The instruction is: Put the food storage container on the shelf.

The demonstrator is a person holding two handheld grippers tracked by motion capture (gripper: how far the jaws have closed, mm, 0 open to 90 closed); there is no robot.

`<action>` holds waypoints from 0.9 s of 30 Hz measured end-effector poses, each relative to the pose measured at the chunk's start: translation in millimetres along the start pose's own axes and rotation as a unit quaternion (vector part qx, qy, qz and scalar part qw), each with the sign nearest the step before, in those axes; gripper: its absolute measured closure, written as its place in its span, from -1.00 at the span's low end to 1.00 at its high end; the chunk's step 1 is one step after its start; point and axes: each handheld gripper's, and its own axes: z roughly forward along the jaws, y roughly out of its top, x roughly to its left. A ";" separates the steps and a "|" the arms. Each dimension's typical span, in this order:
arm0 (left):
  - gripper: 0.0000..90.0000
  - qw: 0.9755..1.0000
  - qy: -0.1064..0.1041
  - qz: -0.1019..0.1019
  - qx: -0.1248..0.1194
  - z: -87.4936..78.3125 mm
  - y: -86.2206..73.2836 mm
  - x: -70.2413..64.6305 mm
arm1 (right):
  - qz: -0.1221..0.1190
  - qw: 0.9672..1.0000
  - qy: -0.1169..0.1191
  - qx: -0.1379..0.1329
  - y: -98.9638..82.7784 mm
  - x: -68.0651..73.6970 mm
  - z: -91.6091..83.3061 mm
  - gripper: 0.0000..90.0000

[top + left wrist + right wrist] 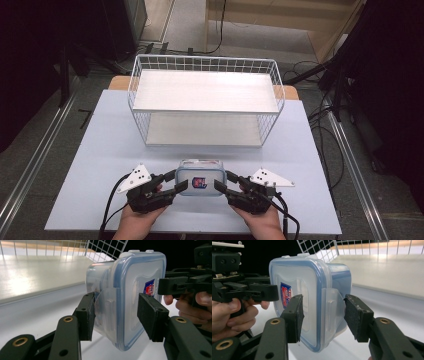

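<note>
Clear plastic container with a blue-rimmed lid sits at the near edge of the table, roughly centred left to right, in front of the wire rack. It's turned on its side: the lid faces the person, red-and-blue label toward them.

Left gripper comes in from the container's left end, right gripper from its right end, each held in one hand near the table's near edge.

Left gripper view: jaws straddle the container's side latch flap. One pad is against the flap and body; the other pad sits on the lid face. Narrow, clamped on the container.

Right gripper view: same arrangement mirrored. One pad is on the lid face of the container, the other on the latch flap side. Contact on the flap side looks close, but I can't tell for sure whether it's pressing hard; reads as a grip on the container.

Whether the container is touching the table or just off it: can't tell from above. In the gripper views its lower corner looks clear of the surface.

The rack stands toward the far edge, with a white shelf board on top and a second one below.
</note>
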 end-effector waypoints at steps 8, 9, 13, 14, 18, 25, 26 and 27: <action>0.11 1.000 0.000 0.021 -0.017 -4.5 6.4 -6.0 | -0.023 1.000 -0.002 -0.021 5.9 7.2 -6.2 0.14; 0.11 1.000 0.000 0.021 -0.017 -4.5 6.4 -6.0 | -0.023 1.000 -0.002 -0.021 5.9 7.2 -6.2 0.14; 0.11 0.999 0.002 0.030 -0.025 -6.6 9.5 -9.0 | -0.036 0.999 -0.005 -0.031 8.7 9.6 -9.0 0.14; 0.11 0.999 0.002 0.034 -0.029 -7.8 11.1 -10.8 | -0.039 0.999 -0.003 -0.034 9.9 11.1 -10.4 0.14; 0.11 0.998 0.004 0.043 -0.038 -10.2 14.8 -14.2 | -0.050 0.998 -0.004 -0.045 13.4 14.4 -13.5 0.14; 0.11 0.997 0.007 0.056 -0.048 -13.2 19.5 -18.7 | -0.061 0.996 -0.002 -0.057 17.4 17.8 -17.7 0.14; 0.11 0.997 0.007 0.057 -0.047 -13.3 19.9 -19.0 | -0.061 0.996 -0.001 -0.057 17.5 17.7 -17.7 0.14; 0.11 0.997 0.007 0.057 -0.047 -13.3 19.9 -19.0 | -0.061 0.996 -0.001 -0.057 17.5 17.7 -17.7 0.14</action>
